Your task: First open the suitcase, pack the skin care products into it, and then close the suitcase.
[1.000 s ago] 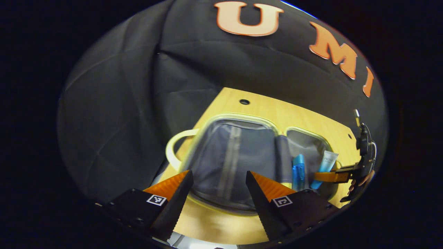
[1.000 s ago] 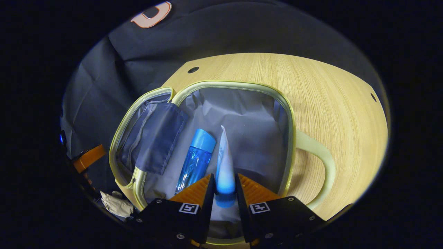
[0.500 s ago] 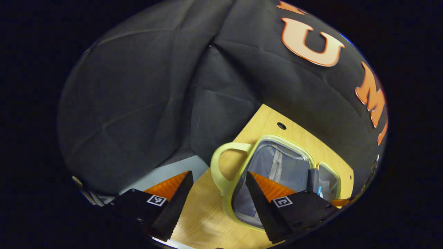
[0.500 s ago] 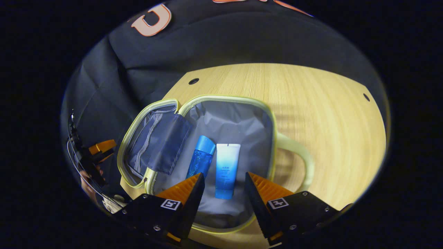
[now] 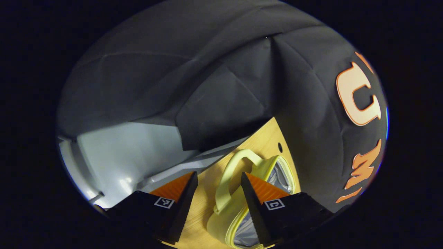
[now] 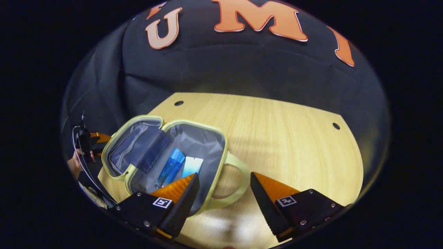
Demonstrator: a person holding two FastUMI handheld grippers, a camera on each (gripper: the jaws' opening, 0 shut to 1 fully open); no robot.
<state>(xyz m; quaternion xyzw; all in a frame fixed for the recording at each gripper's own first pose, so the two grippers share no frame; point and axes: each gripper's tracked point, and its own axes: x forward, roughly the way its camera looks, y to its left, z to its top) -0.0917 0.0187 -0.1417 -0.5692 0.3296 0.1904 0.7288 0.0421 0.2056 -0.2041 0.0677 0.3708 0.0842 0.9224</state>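
Small pale yellow-green suitcase (image 6: 166, 155) with grey fabric lining lies open flat on light wood-grain table (image 6: 277, 138), both halves up. Translucent blue bottle (image 6: 169, 167) and white-to-blue squeeze tube (image 6: 192, 166) lie side by side in right half. Right gripper (image 6: 223, 190) above looped handle (image 6: 238, 186), fingers spread, empty. Left gripper (image 5: 216, 188) fingers spread, straddling other handle (image 5: 228, 176), not touching.

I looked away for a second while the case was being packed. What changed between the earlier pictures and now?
The right gripper let go of the tube, which now lies beside the blue bottle in the suitcase, and drew back with fingers open. The left gripper swung to the lid-side handle. The suitcase stayed open.
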